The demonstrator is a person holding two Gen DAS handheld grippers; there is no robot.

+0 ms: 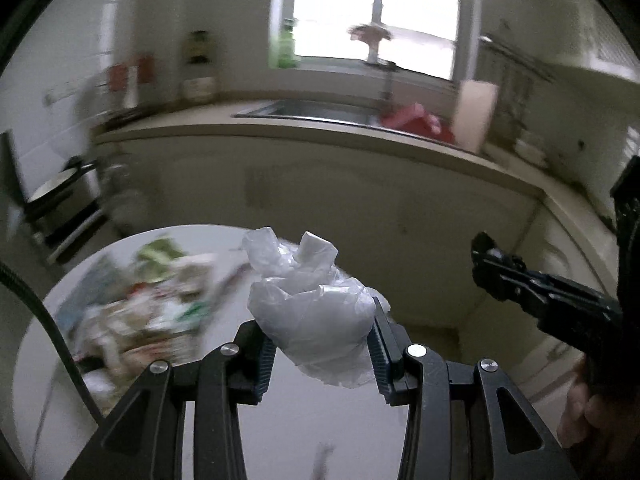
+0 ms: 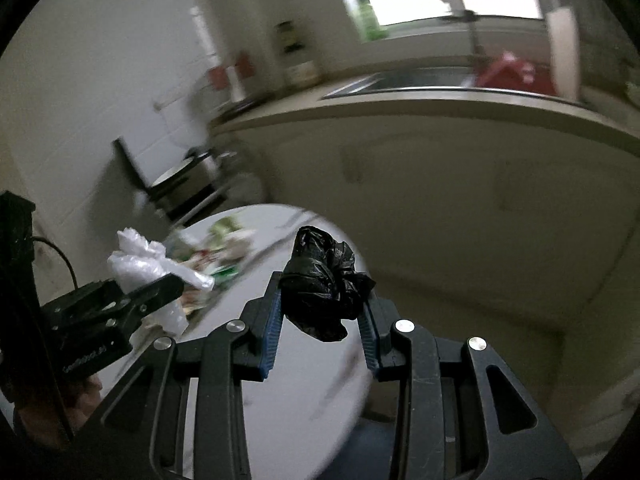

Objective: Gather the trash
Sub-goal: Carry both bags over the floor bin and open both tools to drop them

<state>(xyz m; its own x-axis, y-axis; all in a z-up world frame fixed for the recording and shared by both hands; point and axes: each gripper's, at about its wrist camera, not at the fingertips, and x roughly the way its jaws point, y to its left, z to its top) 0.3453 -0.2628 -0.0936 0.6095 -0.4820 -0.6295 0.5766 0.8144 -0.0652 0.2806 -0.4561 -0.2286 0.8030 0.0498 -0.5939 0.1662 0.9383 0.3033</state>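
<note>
Kitchen clutter smears into blur behind both of your tools, so start with what is sharp. Your left gripper (image 1: 320, 338) has its jaws closed on a crumpled clear plastic bag (image 1: 310, 312), which bulges up and forward past the pads, with a loose tail hanging below them. Your right gripper (image 2: 320, 316) has its jaws clamped on a wadded black plastic bag (image 2: 324, 282), pinched between the blue pads and spilling over the far side. Each wad sits high in its jaws, clear of anything beneath, which reads as a carrying hold: you seem to be taking both pieces off to be binned together.

Beyond and to the left of the jaws in both views lies a round white tabletop (image 1: 280, 420) with a heap of wrappers (image 1: 152, 304) on it, probably more to collect. Further out run a counter (image 1: 320, 132) with a sink (image 1: 308, 110) and a bright window (image 1: 376, 12).

No bin shows in either view, so where these go is unclear. The wrappers are too blurred to tell apart, as are the bottles by the window. Only part of your hand (image 1: 588, 412) shows at the left view's edge.
</note>
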